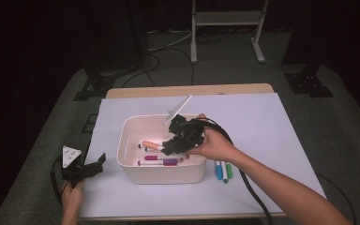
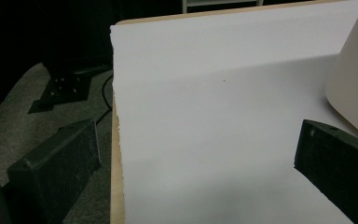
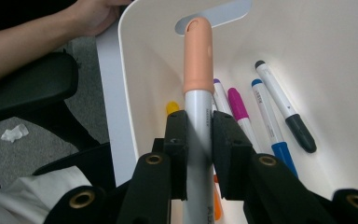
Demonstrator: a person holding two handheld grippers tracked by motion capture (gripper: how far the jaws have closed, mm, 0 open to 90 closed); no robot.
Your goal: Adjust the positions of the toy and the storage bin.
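Note:
A white bin (image 1: 131, 164) stands in the middle of the white table sheet. My right gripper (image 1: 168, 146) reaches into it from the right and is shut on a marker with a peach cap (image 3: 198, 60); that marker (image 1: 151, 145) hangs over the bin floor. Several markers lie inside the bin: a purple-and-pink one (image 1: 161, 161), a blue one (image 3: 270, 130), a black one (image 3: 286, 107), a pink one (image 3: 238, 108). My left gripper (image 1: 93, 166) rests at the table's left edge, its jaws wide apart with nothing between them; the left gripper view has the bin wall (image 2: 356, 79) at right.
Blue and green markers (image 1: 223, 170) lie on the sheet just right of the bin. A white lid or card (image 1: 177, 110) leans at the bin's far rim. The table sheet (image 1: 262, 122) stretches to the right. Stands and cables are on the floor beyond.

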